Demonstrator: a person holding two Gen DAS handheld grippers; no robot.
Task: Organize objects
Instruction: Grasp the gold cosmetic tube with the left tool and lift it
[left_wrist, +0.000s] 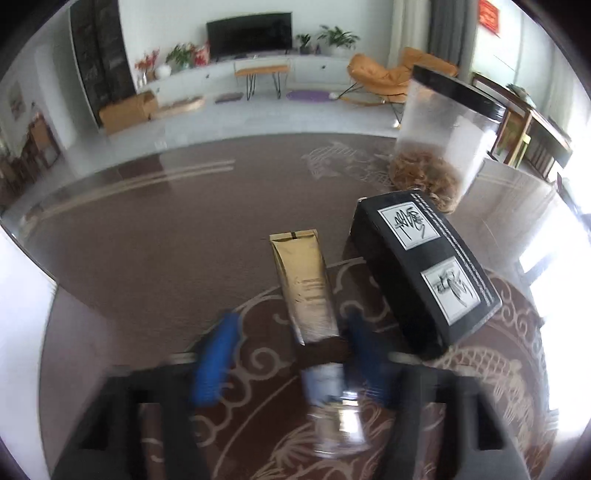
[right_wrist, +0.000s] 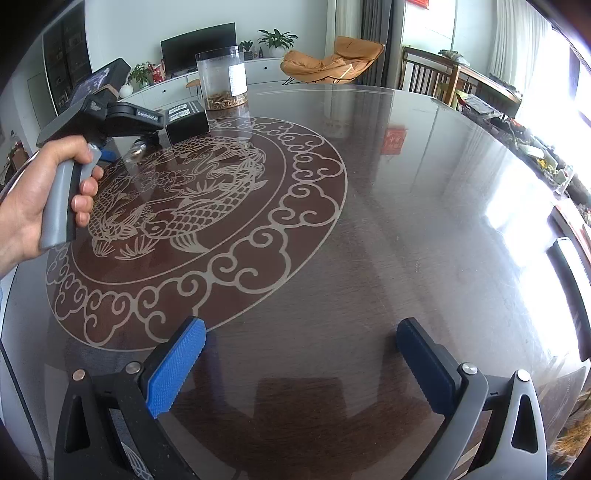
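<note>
Left wrist view: left gripper (left_wrist: 291, 354) hovering wide open, empty, behind flat gold foil pouch (left_wrist: 304, 286); pouch lying just left of black rectangular box (left_wrist: 424, 273). Right gripper (right_wrist: 301, 365) gaping, empty.

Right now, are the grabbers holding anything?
No. The left gripper is open around the gold packet, not squeezing it. The right gripper is open.

Window glare right; left-wrist foreground blurred.
</note>
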